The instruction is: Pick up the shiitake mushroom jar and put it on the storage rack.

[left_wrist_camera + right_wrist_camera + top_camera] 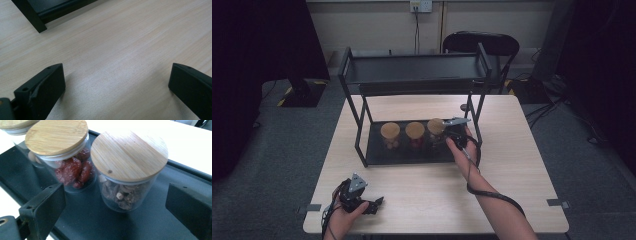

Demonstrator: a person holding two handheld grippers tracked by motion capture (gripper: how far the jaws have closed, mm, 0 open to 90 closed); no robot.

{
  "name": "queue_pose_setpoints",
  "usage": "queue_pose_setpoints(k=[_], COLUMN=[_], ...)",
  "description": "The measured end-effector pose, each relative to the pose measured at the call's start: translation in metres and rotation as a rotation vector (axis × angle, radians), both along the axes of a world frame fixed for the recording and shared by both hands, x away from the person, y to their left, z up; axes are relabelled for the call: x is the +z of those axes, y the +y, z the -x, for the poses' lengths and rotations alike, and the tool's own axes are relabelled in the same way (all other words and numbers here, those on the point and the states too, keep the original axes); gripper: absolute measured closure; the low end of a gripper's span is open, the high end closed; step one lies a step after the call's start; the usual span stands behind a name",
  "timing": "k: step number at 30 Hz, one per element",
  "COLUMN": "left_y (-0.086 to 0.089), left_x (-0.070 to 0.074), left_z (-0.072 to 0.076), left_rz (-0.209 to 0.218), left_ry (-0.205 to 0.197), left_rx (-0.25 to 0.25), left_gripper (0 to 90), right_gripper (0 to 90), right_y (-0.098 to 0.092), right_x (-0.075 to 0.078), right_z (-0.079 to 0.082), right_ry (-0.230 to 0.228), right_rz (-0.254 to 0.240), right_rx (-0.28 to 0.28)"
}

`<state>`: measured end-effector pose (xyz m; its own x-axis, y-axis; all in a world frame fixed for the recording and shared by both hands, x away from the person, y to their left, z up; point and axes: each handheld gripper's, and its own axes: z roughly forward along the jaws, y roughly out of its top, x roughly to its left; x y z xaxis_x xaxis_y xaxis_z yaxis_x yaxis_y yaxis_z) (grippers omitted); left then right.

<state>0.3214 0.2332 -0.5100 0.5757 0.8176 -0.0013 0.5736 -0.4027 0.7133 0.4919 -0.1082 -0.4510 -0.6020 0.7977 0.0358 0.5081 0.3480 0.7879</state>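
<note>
- right gripper point(115, 202) wide open at the rightmost jar point(127, 172) on the rack's lower tray point(82, 220) — nothing gripped yet
- left gripper point(115, 85) idle on the near table point(120, 45), jaws wide — the grab and the lift are all ahead

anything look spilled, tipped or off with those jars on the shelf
Nothing stands out. The three jars stand upright in a row on the rack's bottom tray, lids seated flat, nothing spilled.

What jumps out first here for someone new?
Three glass jars with bamboo lids stand in a row on the black rack's bottom tray. The right gripper, jaws open, faces the rightmost jar of brown pieces, beside the red-fruit jar. The left gripper rests open on the table's near-left corner.
</note>
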Motion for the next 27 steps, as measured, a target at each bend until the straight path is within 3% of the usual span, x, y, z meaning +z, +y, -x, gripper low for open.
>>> queue_pose_setpoints(k=[27], left_y=[0.0], left_x=[0.0], left_z=[0.0], left_rz=[0.0], left_ry=[0.0], left_rx=[0.0], left_gripper=[0.4], right_gripper=[3.6], right_y=[-0.005], right_x=[0.005], right_z=[0.033], right_ry=[-0.015], right_rz=[-0.014], right_rx=[0.073])
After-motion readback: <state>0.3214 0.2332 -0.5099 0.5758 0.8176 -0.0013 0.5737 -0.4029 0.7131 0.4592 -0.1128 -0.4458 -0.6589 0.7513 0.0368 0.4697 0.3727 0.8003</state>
